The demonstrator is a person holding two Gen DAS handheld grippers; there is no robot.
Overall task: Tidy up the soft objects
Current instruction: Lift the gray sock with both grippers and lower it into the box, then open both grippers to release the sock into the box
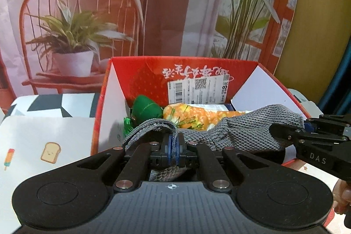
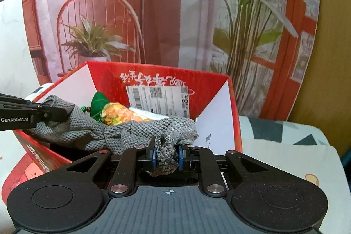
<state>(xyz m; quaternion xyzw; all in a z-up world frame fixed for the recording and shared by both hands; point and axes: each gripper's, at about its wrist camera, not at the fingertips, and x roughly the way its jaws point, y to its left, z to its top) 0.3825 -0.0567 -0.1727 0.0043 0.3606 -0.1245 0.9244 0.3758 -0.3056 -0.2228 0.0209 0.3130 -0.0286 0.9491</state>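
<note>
A grey knitted cloth (image 1: 248, 126) hangs stretched over the near edge of an open red cardboard box (image 1: 197, 74). My left gripper (image 1: 174, 149) is shut on one end of the cloth. My right gripper (image 2: 167, 156) is shut on the other end of the cloth (image 2: 122, 131). Inside the box (image 2: 158, 80) lie a green plush toy (image 1: 145, 109) and an orange patterned plush (image 1: 197, 116); both also show in the right wrist view, the green one (image 2: 98, 102) and the orange one (image 2: 120, 114). Each gripper shows in the other's view, the right (image 1: 307, 135) and the left (image 2: 33, 113).
The box stands on a table with a white cloth printed with toast and ice lollies (image 1: 43, 146). A backdrop picture of a chair and plants (image 1: 87, 25) stands behind the box. A yellow wall (image 1: 318, 25) is at the right.
</note>
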